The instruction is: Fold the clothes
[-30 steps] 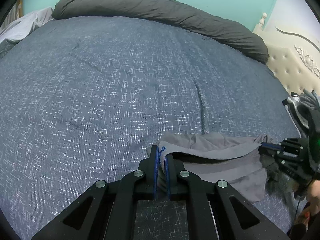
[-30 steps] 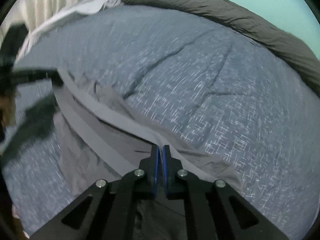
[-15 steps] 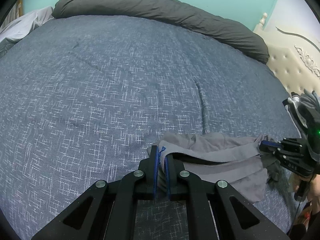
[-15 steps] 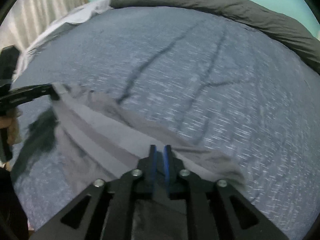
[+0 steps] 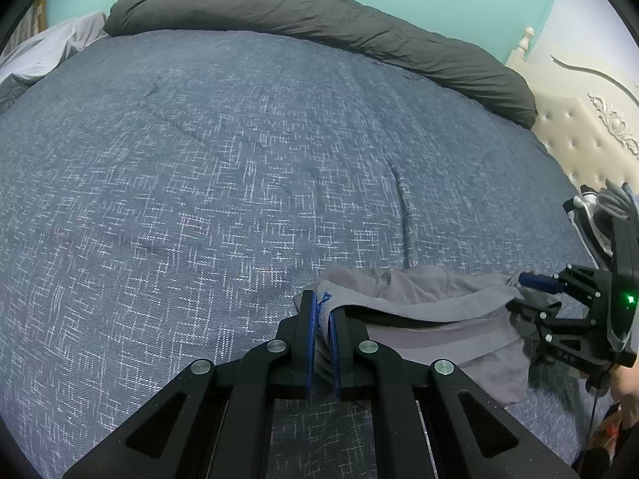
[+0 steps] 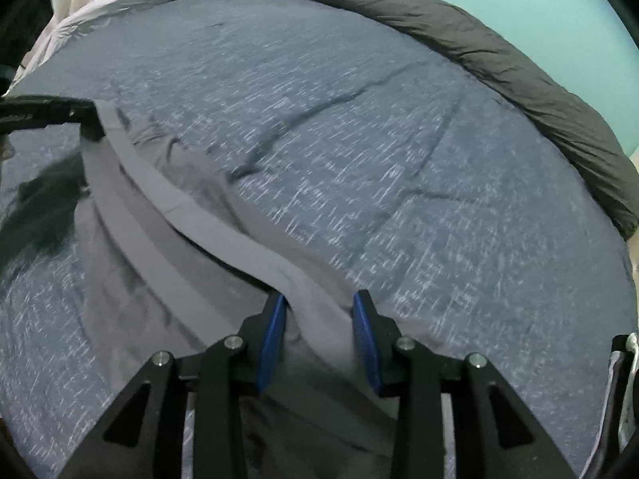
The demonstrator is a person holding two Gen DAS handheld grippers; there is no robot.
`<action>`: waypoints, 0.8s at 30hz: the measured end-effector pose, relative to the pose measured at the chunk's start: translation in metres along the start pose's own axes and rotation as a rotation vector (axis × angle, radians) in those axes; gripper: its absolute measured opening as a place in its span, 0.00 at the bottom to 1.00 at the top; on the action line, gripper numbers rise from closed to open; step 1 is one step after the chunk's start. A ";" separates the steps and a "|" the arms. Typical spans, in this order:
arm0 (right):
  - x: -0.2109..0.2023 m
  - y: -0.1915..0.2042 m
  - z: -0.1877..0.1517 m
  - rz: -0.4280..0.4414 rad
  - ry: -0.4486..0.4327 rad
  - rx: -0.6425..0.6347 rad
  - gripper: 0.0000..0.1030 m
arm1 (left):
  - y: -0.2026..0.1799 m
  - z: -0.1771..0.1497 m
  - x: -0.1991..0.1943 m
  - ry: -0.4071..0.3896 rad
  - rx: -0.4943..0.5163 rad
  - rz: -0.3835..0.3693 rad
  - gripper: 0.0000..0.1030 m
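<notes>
A grey garment (image 5: 431,311) with a wide waistband lies on the blue patterned bedspread (image 5: 239,167). My left gripper (image 5: 322,311) is shut on one corner of its waistband. In the right wrist view the same garment (image 6: 167,215) stretches from the left gripper (image 6: 86,119) at far left down to my right gripper (image 6: 319,311). The right jaws are opening; the waistband edge lies loose between the blue pads (image 6: 275,327), which do not press on it. In the left wrist view the right gripper (image 5: 523,291) sits at the garment's other end.
A long dark grey bolster (image 5: 319,28) runs along the far edge of the bed. A cream tufted headboard (image 5: 579,127) stands at right. Pale bedding (image 5: 44,52) is bunched at the far left. More clothing (image 5: 599,215) is piled at the right edge.
The right gripper's jaws have gone from shut on the waistband to parted, letting the fabric go slack between them. The left gripper has kept still, holding its corner.
</notes>
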State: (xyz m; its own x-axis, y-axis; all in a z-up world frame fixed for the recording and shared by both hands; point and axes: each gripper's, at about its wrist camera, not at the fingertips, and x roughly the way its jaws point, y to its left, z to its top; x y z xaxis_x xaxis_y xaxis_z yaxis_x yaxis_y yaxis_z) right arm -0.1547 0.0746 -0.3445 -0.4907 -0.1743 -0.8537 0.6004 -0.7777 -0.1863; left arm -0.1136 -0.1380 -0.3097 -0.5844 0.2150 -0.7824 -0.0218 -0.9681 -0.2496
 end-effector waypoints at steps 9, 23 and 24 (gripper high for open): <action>0.000 0.007 -0.002 0.065 0.012 -0.007 0.06 | 0.001 0.000 0.001 0.003 -0.002 -0.001 0.06; -0.045 -0.053 0.012 0.089 -0.137 0.229 0.01 | -0.009 -0.002 0.011 0.039 0.029 -0.002 0.11; -0.043 -0.058 0.016 0.087 -0.143 0.239 0.01 | -0.010 -0.002 0.012 0.043 0.030 -0.003 0.11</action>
State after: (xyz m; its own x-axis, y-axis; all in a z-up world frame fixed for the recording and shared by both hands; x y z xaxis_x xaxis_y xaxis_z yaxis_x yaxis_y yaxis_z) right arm -0.1785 0.1181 -0.2893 -0.5384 -0.3169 -0.7808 0.4869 -0.8732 0.0186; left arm -0.1188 -0.1253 -0.3179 -0.5493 0.2222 -0.8055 -0.0479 -0.9708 -0.2351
